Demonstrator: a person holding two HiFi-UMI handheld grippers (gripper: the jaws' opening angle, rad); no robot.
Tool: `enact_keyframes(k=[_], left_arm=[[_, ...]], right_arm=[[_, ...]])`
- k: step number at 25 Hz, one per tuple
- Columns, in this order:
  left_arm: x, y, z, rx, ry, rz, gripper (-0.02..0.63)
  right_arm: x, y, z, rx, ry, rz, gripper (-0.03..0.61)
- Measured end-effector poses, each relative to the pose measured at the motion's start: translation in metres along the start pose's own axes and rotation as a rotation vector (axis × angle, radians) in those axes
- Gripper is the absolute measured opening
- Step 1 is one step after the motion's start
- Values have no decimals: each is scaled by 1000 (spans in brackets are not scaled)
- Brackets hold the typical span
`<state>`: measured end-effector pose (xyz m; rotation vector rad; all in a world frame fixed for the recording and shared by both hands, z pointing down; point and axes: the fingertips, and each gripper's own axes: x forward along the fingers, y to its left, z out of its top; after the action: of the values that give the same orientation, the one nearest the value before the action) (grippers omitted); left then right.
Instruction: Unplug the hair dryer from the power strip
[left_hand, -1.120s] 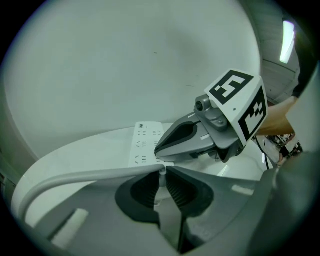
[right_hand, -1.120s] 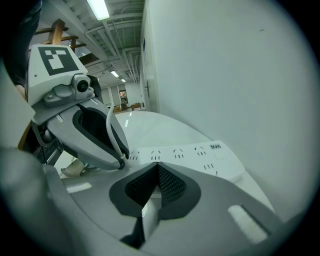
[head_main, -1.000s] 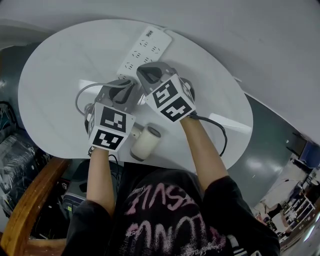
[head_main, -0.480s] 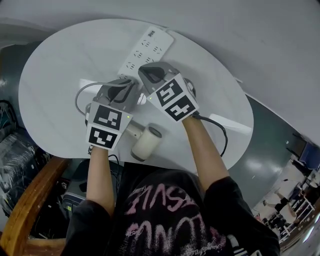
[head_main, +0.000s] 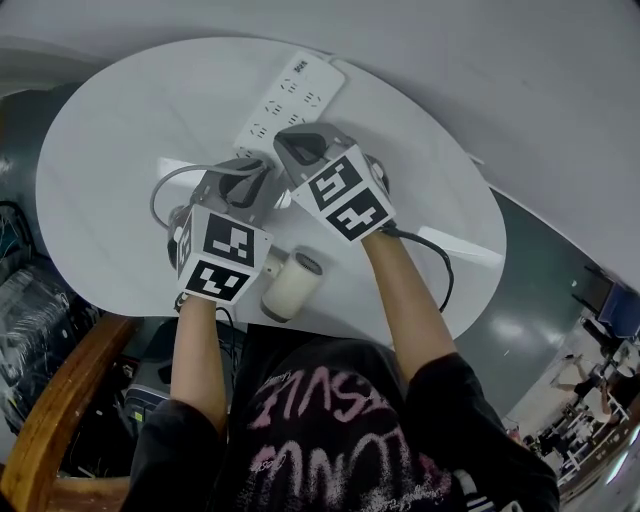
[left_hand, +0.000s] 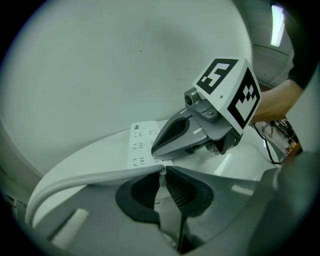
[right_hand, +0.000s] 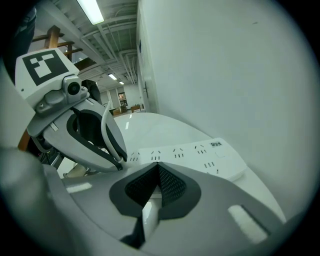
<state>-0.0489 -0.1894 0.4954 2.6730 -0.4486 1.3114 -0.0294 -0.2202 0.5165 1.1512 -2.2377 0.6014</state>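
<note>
One cord (left_hand: 90, 177) — between left gripper (left_hand: 164, 172) fingers (left_hand: 186, 192)

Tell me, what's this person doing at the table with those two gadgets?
A person is holding a two-jaw gripper in each hand over a round white table. The left gripper is clamped on the hair dryer's grey cord. The right gripper has its jaws together at the near end of the white power strip. The hair dryer lies close to the person. The pictures don't show whether the plug is out of the strip.
</note>
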Motion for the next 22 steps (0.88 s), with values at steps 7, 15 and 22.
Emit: enact_keyframes(k=[7, 15, 22], left_arm=[[-4, 6, -2, -34, -1, 5, 45], [-4, 9, -3, -75, -15, -12, 45], [-13, 14, 1, -157, -69, -36, 45]], right_arm=[[1, 2, 1, 11, 1, 3, 12], [2, 2, 2, 27, -8, 5, 12], [2, 2, 1, 24, -14, 4, 12]])
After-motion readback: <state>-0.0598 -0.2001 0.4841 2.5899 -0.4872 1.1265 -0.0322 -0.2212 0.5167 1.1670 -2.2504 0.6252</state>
